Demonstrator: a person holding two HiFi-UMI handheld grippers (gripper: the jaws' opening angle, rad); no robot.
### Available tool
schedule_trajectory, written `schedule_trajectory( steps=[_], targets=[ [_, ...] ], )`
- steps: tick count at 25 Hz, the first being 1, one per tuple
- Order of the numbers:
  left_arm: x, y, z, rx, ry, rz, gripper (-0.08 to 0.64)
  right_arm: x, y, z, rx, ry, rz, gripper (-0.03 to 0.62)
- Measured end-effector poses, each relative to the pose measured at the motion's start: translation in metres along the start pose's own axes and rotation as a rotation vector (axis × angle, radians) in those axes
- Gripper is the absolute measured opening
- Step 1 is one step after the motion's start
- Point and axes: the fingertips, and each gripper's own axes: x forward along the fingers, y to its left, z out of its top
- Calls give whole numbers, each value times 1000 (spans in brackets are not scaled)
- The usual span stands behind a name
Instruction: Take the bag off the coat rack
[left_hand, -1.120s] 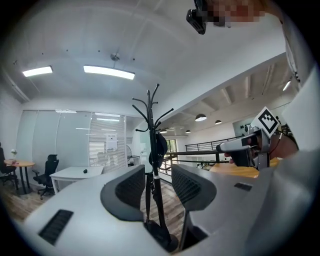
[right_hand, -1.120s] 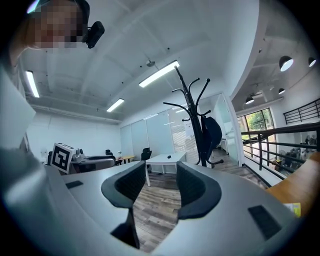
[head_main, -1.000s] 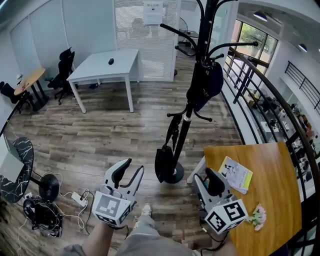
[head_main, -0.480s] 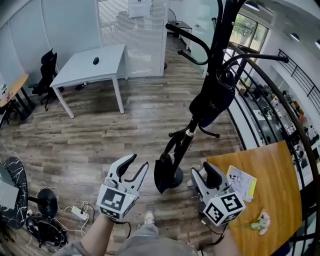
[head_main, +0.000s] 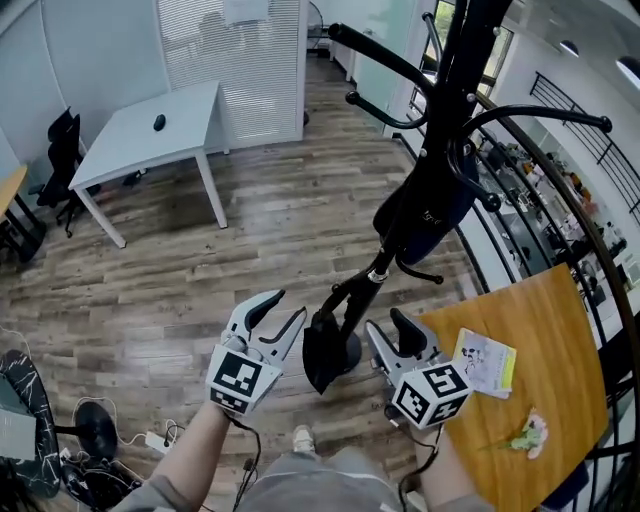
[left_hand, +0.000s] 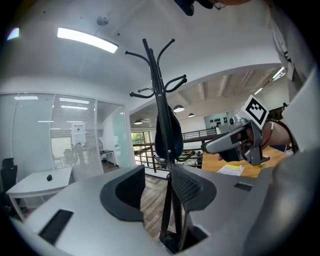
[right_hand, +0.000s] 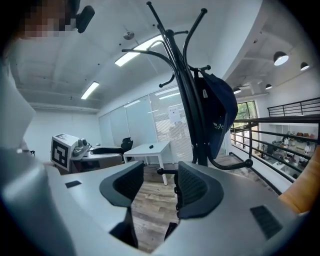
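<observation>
Overhead, the dark bag (head_main: 430, 205) hangs from a hook of the black coat rack (head_main: 467, 70), against its pole and well apart from both grippers. From the left gripper (head_main: 280, 312) it lies at about two o'clock, and from the right gripper (head_main: 392, 332) at about one o'clock. The left gripper's jaws are spread and hold nothing. In its own view the bag shows at twelve o'clock beyond the gap, far off, with the rack's pole lined up between the fingers. The right gripper's jaws are opening with only floor between them, and its view has the bag at one o'clock above the right finger. A smaller dark thing (head_main: 322, 350) hangs low on the pole, between the two grippers.
</observation>
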Motion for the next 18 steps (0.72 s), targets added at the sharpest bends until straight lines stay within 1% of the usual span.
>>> schedule_trajectory(
  steps=[4,7,10,12,16,18],
  targets=[
    [25,10,-10,8,14,-40,179,23,-11,-13,13,40,-10,221],
    [42,6,-21,10,35,-66,179,36,-22,-24,10,62,-10,223],
    [55,1,-36,-11,58,-84,179,46,-30,-35,-13,99,2,227],
    [65,-1,-45,-13,72,-92,179,53,-36,-41,-11,113,6,227],
    [87,-5,-70,50,118,-104,179,66,-43,-57,16,143,15,232],
    [97,-9,-82,60,135,-126,179,72,-44,-67,24,161,28,240]
  ],
)
